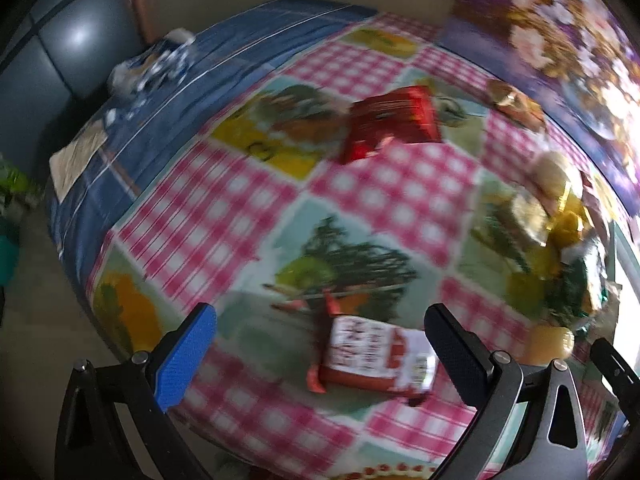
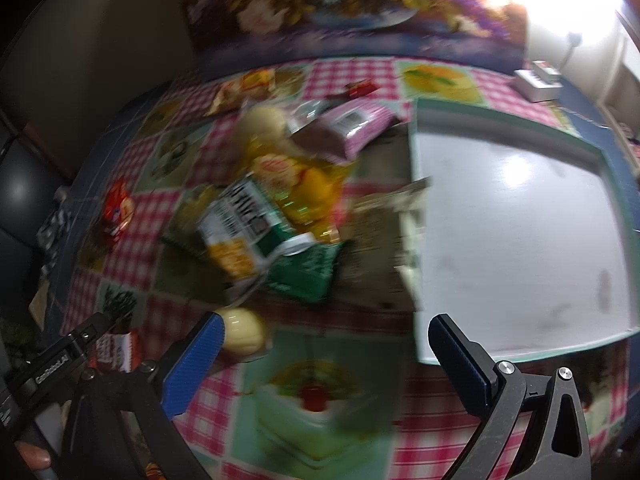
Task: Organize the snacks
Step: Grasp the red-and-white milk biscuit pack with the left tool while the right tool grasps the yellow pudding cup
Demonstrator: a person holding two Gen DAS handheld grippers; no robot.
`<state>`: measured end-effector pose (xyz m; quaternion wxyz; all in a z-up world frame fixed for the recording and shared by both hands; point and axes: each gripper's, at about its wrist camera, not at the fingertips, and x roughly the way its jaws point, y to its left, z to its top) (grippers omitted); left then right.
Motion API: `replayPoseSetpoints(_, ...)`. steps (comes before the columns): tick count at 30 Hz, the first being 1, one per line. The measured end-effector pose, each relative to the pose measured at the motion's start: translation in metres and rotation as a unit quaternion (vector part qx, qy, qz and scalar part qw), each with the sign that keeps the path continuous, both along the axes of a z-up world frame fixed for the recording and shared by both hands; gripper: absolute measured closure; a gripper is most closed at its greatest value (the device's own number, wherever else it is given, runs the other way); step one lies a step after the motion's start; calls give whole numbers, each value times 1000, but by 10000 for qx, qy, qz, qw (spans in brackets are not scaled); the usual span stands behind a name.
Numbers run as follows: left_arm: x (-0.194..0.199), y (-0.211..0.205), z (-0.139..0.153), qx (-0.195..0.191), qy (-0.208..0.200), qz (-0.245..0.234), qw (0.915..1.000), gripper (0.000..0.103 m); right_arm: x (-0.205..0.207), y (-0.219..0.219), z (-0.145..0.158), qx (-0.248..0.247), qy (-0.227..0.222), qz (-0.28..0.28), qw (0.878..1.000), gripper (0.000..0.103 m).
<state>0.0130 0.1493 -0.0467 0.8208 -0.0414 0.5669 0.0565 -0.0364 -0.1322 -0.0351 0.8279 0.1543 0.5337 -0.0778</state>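
Note:
Both views are blurred. My left gripper (image 1: 320,354) is open, its jaws wide apart above a red-and-white snack pack (image 1: 376,360) that lies on the checked tablecloth. A red snack bag (image 1: 390,126) lies farther back. My right gripper (image 2: 328,358) is open and empty over the cloth. A pale yellow round snack (image 2: 244,334) lies just beyond its left blue finger (image 2: 192,372). Ahead is a pile of snacks: a green-and-white pack (image 2: 248,232), a yellow bag (image 2: 304,184) and a pink-and-brown pack (image 2: 344,128). A white tray (image 2: 520,216) with a green rim sits to the right.
A small red bag (image 2: 116,210) lies at the left of the right wrist view, and an orange pack (image 2: 244,88) and a tiny red sweet (image 2: 360,88) lie at the back. The left gripper shows at the lower left (image 2: 68,356). A floral picture (image 2: 340,4) stands behind the table.

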Motion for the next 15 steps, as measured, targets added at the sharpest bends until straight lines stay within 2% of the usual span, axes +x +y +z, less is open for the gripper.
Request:
replayPoseSetpoints(3, -1, 3, -5, -30, 49, -6, 10000, 0, 5, 9, -6, 144, 79, 142, 9998, 0)
replayPoseSetpoints(8, 0, -9, -11, -124, 126, -337, 9993, 0, 14, 21, -15, 250, 251, 339, 9988, 0)
replayPoseSetpoints(15, -2, -31, -21, 78, 312, -724, 9969, 0, 21, 36, -19, 176, 328, 583, 9976, 1)
